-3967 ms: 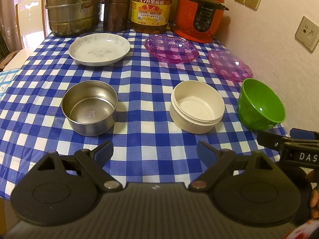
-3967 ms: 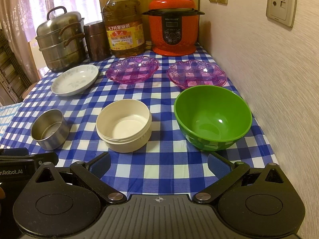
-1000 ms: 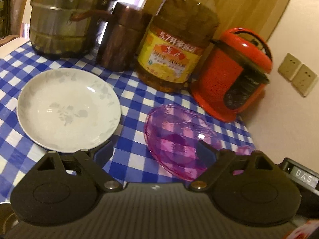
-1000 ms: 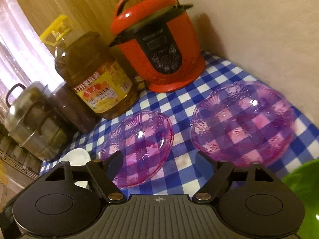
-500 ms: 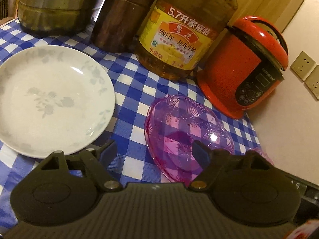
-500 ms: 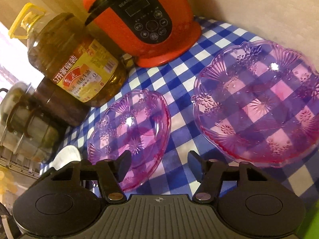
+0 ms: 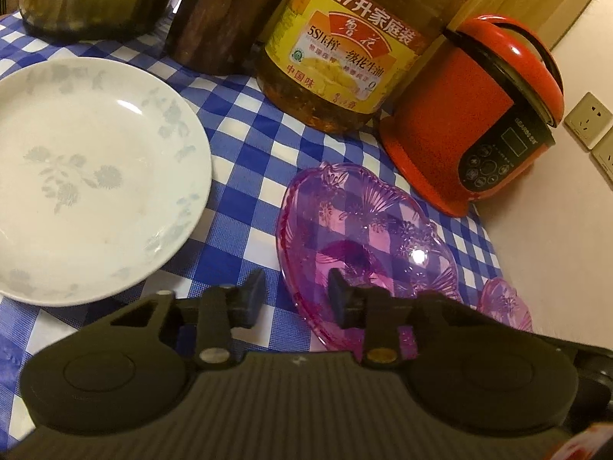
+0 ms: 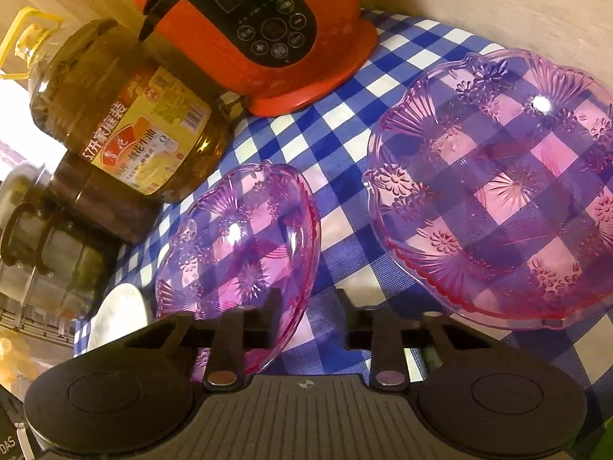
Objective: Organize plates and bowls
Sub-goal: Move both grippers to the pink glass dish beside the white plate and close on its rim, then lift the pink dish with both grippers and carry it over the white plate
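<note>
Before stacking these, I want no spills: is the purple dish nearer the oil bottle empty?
Empty. Through the purple dish only the checked cloth shows, and nothing lies in it.

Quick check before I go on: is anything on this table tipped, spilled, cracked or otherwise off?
One thing: the left purple glass dish sits tilted, one side raised off the checked tablecloth, with the left gripper straddling its rim. The other purple dish lies flat. No spills or cracks visible.

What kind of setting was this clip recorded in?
Most likely a home kitchen or dining corner: a table with a blue checked cloth holds a big cooking oil bottle, a red electric cooker and a white plate, with wall sockets beside it.
</note>
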Tool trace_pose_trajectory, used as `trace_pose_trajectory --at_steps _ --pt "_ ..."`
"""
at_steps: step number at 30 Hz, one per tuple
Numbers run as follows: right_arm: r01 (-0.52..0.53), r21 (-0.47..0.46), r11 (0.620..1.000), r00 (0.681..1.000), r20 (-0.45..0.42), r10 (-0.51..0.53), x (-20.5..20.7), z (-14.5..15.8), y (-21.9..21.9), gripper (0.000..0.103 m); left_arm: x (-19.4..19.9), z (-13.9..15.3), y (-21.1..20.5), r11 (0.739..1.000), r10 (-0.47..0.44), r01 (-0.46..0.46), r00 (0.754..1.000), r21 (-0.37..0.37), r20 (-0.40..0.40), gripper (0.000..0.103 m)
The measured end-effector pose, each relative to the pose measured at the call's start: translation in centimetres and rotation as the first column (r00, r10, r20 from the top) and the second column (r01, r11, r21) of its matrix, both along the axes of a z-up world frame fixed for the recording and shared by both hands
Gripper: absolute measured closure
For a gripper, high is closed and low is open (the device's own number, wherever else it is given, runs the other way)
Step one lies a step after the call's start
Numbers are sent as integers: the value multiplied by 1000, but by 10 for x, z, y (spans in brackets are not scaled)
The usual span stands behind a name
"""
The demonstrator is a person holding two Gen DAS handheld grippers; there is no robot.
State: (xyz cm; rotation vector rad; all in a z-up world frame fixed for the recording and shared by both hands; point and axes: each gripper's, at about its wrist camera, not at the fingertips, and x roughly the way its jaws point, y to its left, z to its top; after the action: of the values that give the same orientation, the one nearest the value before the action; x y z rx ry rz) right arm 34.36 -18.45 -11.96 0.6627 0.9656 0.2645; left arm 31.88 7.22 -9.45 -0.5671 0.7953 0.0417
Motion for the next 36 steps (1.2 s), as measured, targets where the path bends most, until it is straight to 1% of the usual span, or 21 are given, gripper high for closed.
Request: trace_pose_trajectory --at_steps 1,3,5,7,13,16,21,24,28,31,36 --pt "-1 1 1000 1000 1 1 0 -1 0 82 0 0 0 1000 -3 3 1000 3 0 84" --pt "-5 -6 1000 1000 8 5 0 0 0 86 0 1 0 1000 -4 5 1000 12 -3 86" --pt "-11 -12 1000 1000 19 11 0 1 2 92 0 1 -1 1000 -10 10 1000 24 -3 93" --pt "-17 -26 1000 999 28 18 -1 2 4 93 0 1 -2 1000 -14 14 1000 25 -5 93" --pt "-21 -26 999 999 44 22 -3 7 3 93 -4 7 -4 999 -20 20 1000 37 6 92" --pt "-27 -21 999 998 60 28 -6 15 4 93 -8 15 -3 999 -13 12 1000 51 23 92" --pt "-49 -6 999 993 111 50 -10 33 16 93 -21 35 6 996 14 -19 998 84 65 92" --pt "-78 1 997 987 142 77 -13 42 32 93 -31 47 18 993 49 -59 995 104 91 92" --pt "-146 0 989 974 177 144 -16 49 63 93 -46 59 41 982 114 -130 987 140 117 92" --pt "-201 -6 980 962 189 198 -17 52 88 93 -57 61 60 971 164 -181 979 154 117 92" --pt "-283 -38 958 935 212 285 -17 52 129 93 -71 55 92 952 257 -270 961 146 97 91"
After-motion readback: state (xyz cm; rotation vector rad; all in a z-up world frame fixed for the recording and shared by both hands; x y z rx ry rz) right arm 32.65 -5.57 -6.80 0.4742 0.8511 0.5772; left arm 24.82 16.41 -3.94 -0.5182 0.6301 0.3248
